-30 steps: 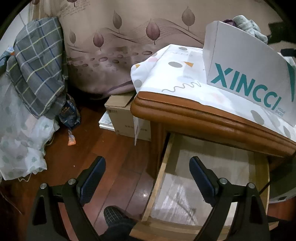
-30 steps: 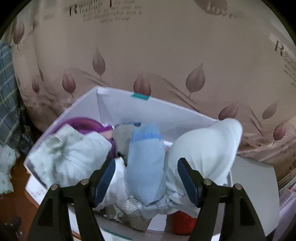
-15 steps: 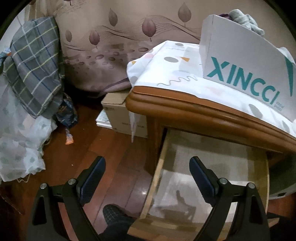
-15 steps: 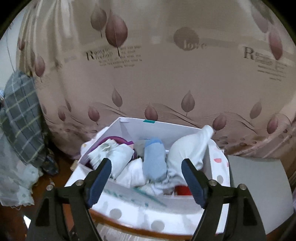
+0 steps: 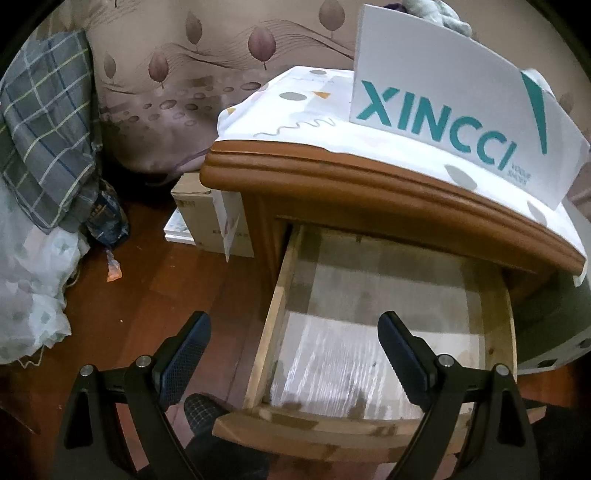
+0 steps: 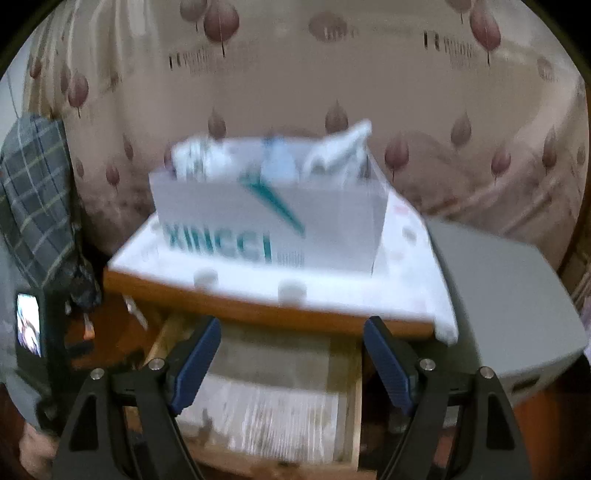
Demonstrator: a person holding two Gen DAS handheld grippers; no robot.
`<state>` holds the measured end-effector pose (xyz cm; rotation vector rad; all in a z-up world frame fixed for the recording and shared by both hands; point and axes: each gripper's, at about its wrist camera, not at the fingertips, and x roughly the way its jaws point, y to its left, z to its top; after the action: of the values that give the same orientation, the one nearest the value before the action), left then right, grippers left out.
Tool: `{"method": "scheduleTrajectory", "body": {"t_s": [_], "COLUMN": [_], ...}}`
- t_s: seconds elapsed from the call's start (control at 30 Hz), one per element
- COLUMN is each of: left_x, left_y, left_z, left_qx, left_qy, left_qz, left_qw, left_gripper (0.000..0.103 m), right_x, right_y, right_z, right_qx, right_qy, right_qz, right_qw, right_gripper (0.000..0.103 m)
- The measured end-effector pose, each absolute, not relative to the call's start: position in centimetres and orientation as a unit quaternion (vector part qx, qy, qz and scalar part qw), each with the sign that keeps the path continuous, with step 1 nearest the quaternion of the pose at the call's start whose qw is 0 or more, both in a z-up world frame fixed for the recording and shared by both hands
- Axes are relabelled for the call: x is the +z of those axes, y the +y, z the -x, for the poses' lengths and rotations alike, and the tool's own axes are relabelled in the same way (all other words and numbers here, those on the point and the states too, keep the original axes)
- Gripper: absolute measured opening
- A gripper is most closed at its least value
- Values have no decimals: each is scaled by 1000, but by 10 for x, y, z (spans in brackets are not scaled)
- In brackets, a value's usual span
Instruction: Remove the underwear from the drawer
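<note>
The nightstand's wooden drawer [image 5: 274,314] stands pulled out; only a pale liner shows inside it, no garment. Rolled underwear [image 6: 275,158] in white, blue and purple fills the white XINCCI box [image 6: 258,221] on the cloth-covered nightstand top [image 5: 369,184]. In the left wrist view only a bit of that underwear [image 5: 448,9] peeks over the box [image 5: 443,110]. My left gripper [image 5: 291,319] hangs open over the drawer's left wall, nothing between its fingers. My right gripper [image 6: 292,324] hovers above the drawer [image 6: 356,402], jaws opening and empty; this view is blurred.
A cardboard box [image 5: 207,218] sits on the wooden floor left of the nightstand, near a plaid cloth [image 5: 44,129] and pale fabric. A grey flat-topped object [image 6: 498,295] adjoins the nightstand's right side. A person's checked slipper [image 5: 203,410] is below the drawer front. A leaf-patterned curtain hangs behind.
The right gripper has drawn back and down from the underwear box, so the drawer now lies under it, and its jaws have widened. The left gripper has shifted slightly toward the drawer.
</note>
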<state>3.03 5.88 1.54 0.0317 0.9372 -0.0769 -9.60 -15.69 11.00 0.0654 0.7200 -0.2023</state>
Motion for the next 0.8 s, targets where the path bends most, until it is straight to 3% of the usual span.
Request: {"method": "scheduleTrajectory", "body": {"t_s": [0.8], "left_x": [3], "left_y": [40], "left_z": [23], "left_qx": [-56], "left_qy": [458], "left_qz": [-52], "left_qw": [886], "left_gripper": [90], "right_x": [30], "right_y": [-151], "right_z": [132], "right_qx": [-112], "right_qy": [422], "right_qz": [-64], "right_qw": [897], "right_gripper": [82]}}
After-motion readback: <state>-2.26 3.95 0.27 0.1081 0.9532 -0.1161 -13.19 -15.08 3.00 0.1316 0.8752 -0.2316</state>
